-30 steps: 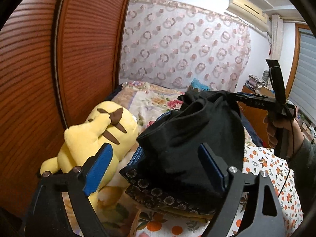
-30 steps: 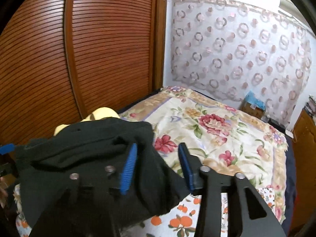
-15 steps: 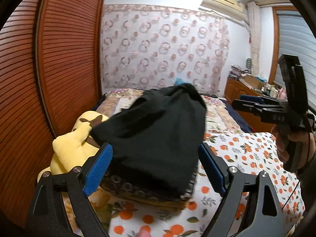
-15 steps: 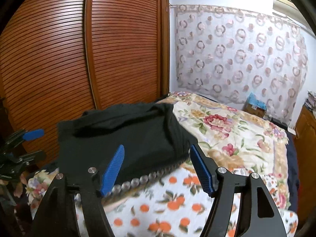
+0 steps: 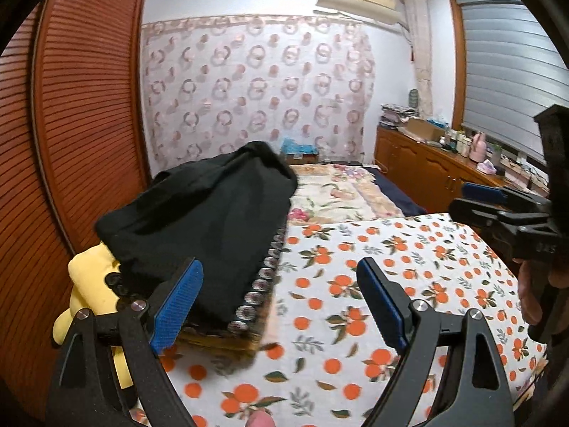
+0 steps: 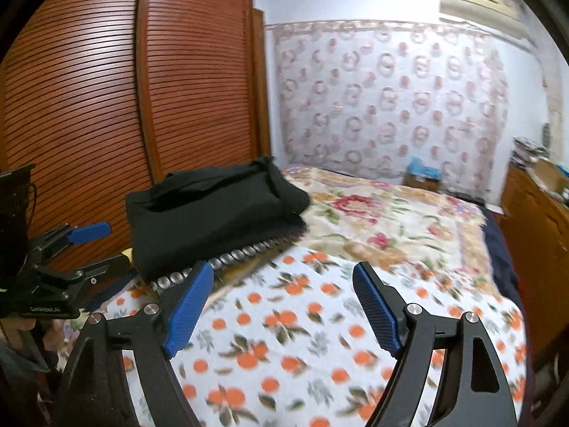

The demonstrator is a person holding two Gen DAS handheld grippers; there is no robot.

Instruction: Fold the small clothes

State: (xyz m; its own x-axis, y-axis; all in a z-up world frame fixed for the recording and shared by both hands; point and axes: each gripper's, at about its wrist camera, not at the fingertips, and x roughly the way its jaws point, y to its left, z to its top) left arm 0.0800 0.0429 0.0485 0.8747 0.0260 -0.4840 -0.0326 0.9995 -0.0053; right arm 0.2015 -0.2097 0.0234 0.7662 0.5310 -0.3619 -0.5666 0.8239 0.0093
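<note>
Nearest, the left hand-held gripper (image 5: 281,306) is held with its jaws spread wide and nothing between them; the right hand-held gripper (image 6: 282,307) is seen with its jaws opening, and only the orange-print sheet (image 5: 373,259) is framed between them, no cloth being pinched. Just beyond, the folded black garment (image 5: 199,220) is found lying on a stack of folded patterned fabric (image 5: 256,291) at the left edge of the bed (image 6: 373,213), free of both tools; this fold is judged to be finished and the piece laid down. The next move is judged to call for another small garment to be fetched and spread flat on the sheet; none can be seen in either view. A yellow plush toy (image 5: 92,284) is wedged beside the stack, against the slatted wooden wardrobe (image 6: 106,89), and could be knocked if the stack is neatened. Farther off, a floral quilt (image 6: 384,213), a ring-patterned curtain (image 5: 256,82) and a cluttered wooden cabinet (image 5: 434,170) are seen; none stands in the way.
</note>
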